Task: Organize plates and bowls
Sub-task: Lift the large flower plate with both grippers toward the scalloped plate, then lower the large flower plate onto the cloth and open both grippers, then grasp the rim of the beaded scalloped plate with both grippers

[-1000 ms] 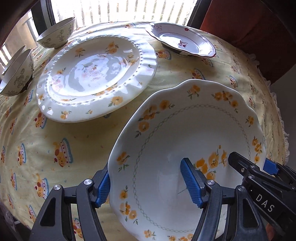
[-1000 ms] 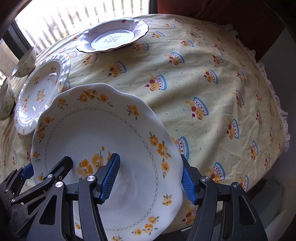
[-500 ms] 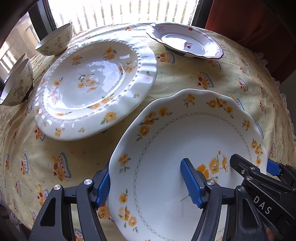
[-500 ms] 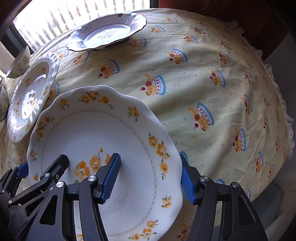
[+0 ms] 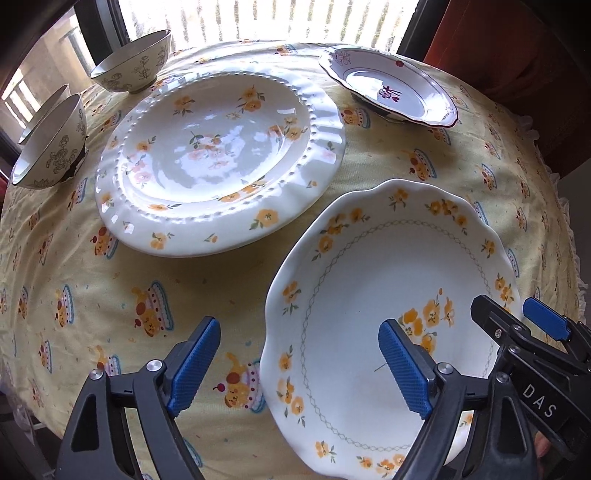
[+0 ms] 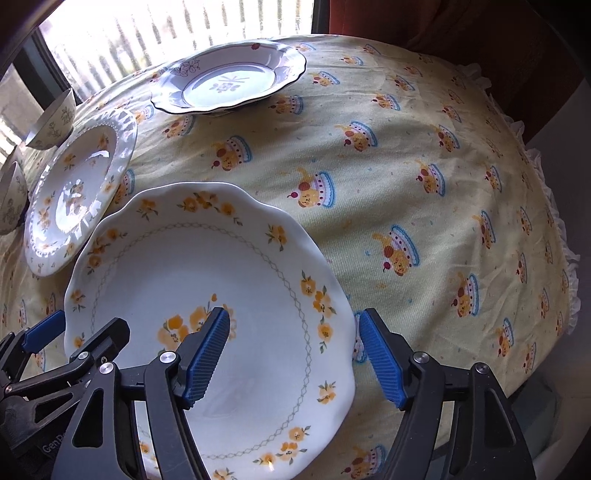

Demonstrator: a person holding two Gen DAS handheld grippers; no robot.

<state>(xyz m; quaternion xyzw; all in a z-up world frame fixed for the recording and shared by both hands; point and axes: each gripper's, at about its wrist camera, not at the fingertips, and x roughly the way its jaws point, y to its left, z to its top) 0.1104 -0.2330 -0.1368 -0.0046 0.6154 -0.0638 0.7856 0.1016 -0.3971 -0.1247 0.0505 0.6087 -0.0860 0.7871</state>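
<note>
A scalloped white plate with orange flowers is near the table's front edge. My left gripper is open, straddling the plate's left rim without touching it. My right gripper is open, straddling its right rim. A large beaded flowered plate sits behind to the left. A purple-rimmed deep plate sits at the back. Three patterned bowls stand at the far left, two of them stacked.
The round table carries a yellow cloth with a frilled edge that drops off at right. A window with bars is behind the table. A dark red chair back stands at the back right.
Both grippers have opened wider. The left one has drawn its left pad off the plate's rim. The plate has settled lower toward the cloth, and both views have pulled back slightly.
</note>
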